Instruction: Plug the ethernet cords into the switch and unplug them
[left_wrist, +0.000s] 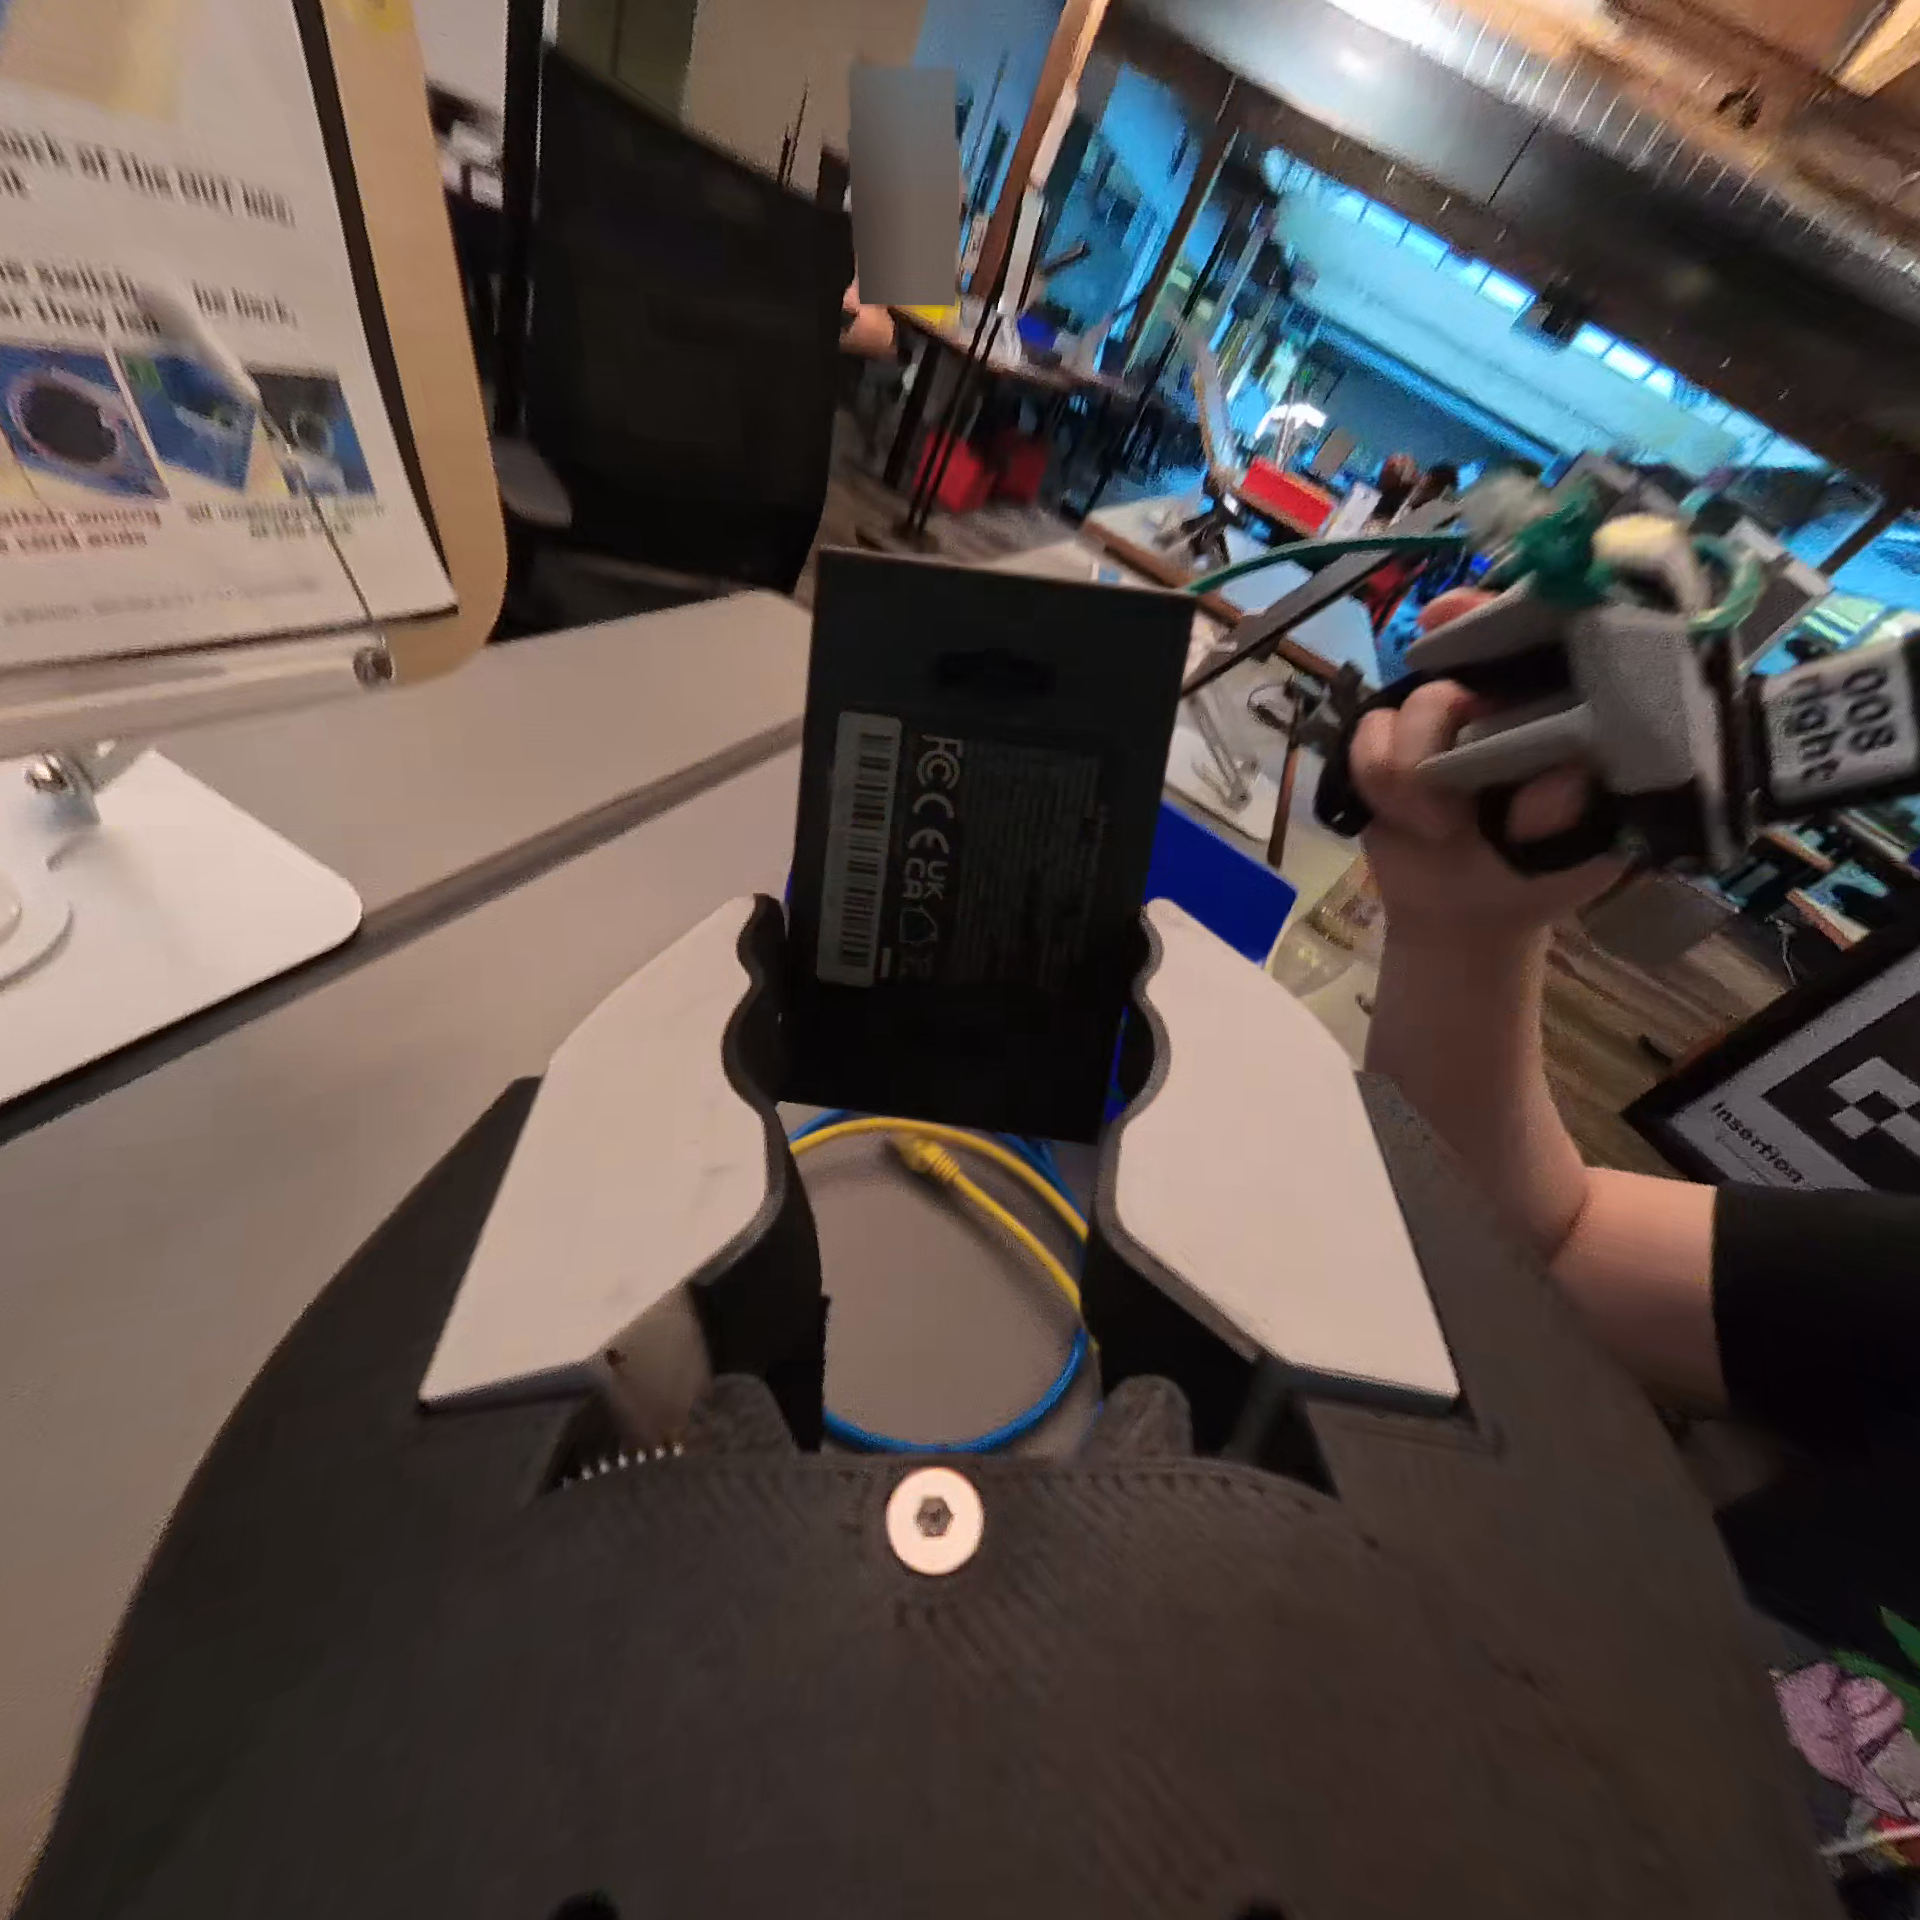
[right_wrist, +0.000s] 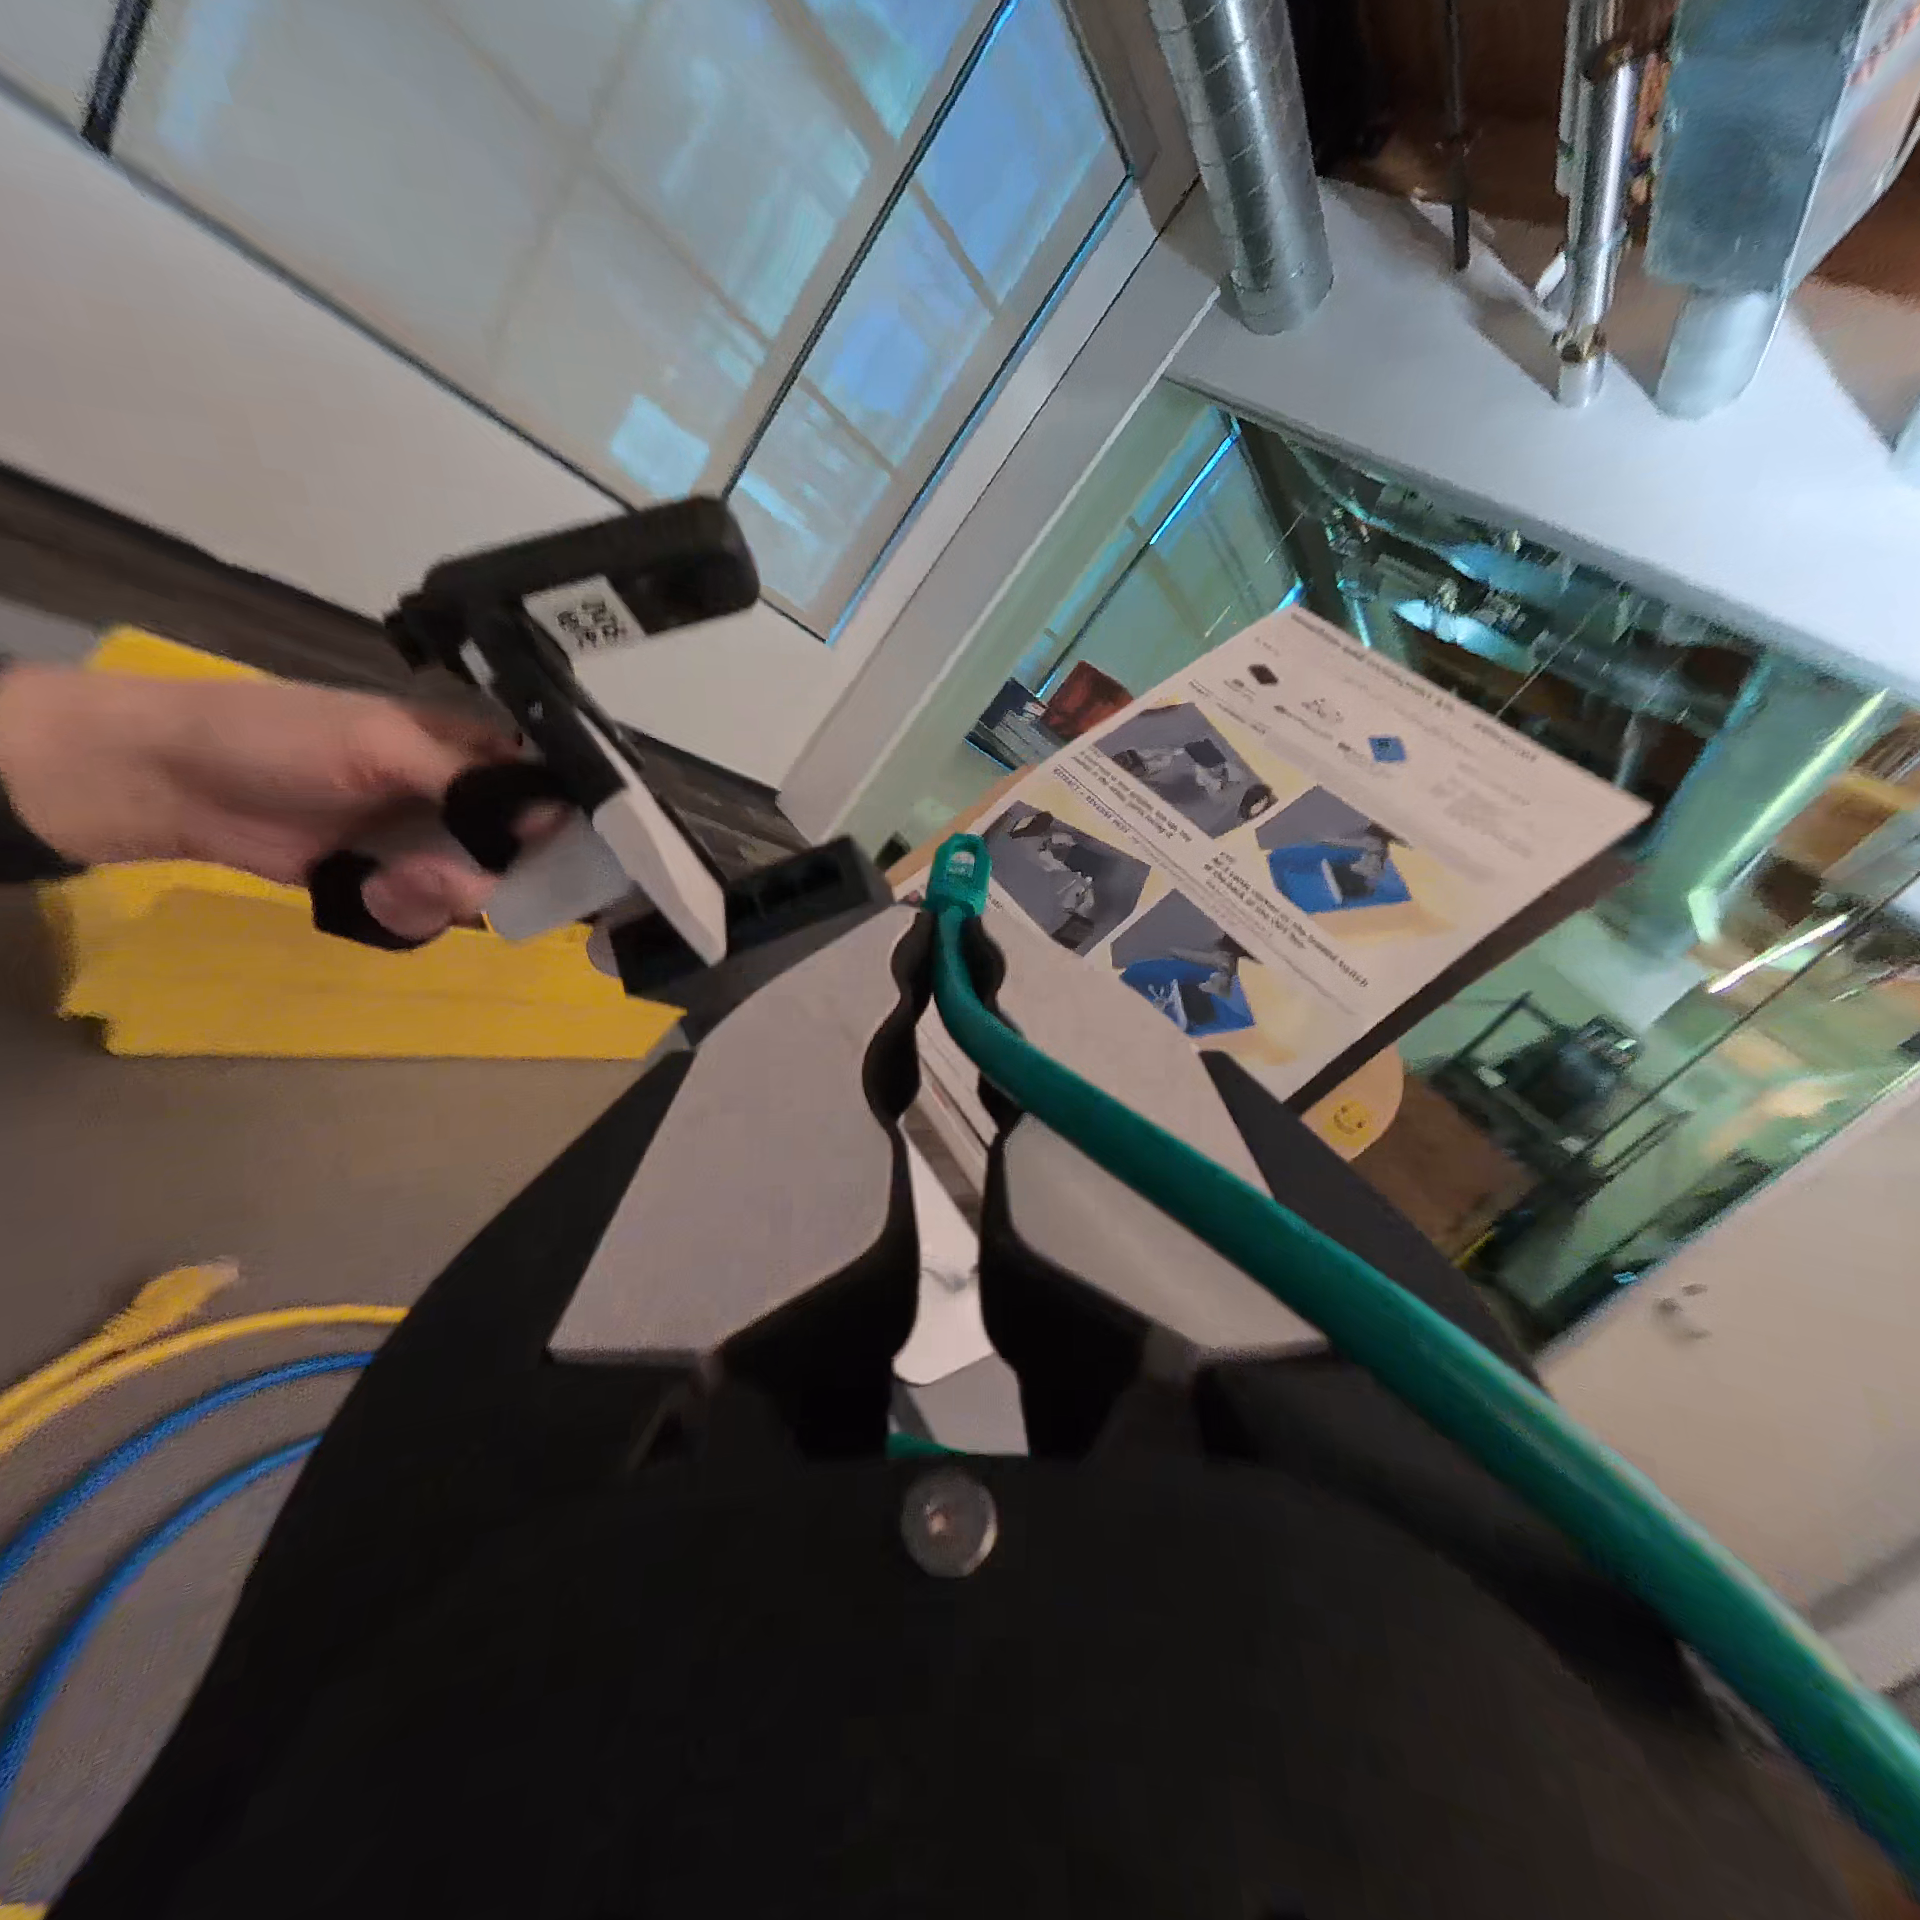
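My left gripper (left_wrist: 951, 987) is shut on the black switch (left_wrist: 987, 810), held upright above the table with its labelled underside facing the camera. My right gripper (right_wrist: 951, 935) is shut on the green ethernet cord (right_wrist: 1195, 1174); its green plug (right_wrist: 956, 873) sticks out past the fingertips, close to the switch's port side (right_wrist: 800, 883). In the left wrist view the right gripper (left_wrist: 1621, 665) is held up at the right with the green cord (left_wrist: 1320, 551) trailing toward the switch's top. A yellow cord (left_wrist: 977, 1184) and a blue cord (left_wrist: 935, 1439) lie coiled on the table below.
An instruction board on a white stand (left_wrist: 197, 364) stands at the left; it also shows in the right wrist view (right_wrist: 1299, 831). A yellow block (right_wrist: 312, 966) lies on the grey table (left_wrist: 312, 1039). A marker card (left_wrist: 1808, 1091) lies at the right. Yellow and blue cords (right_wrist: 135, 1382) lie at lower left.
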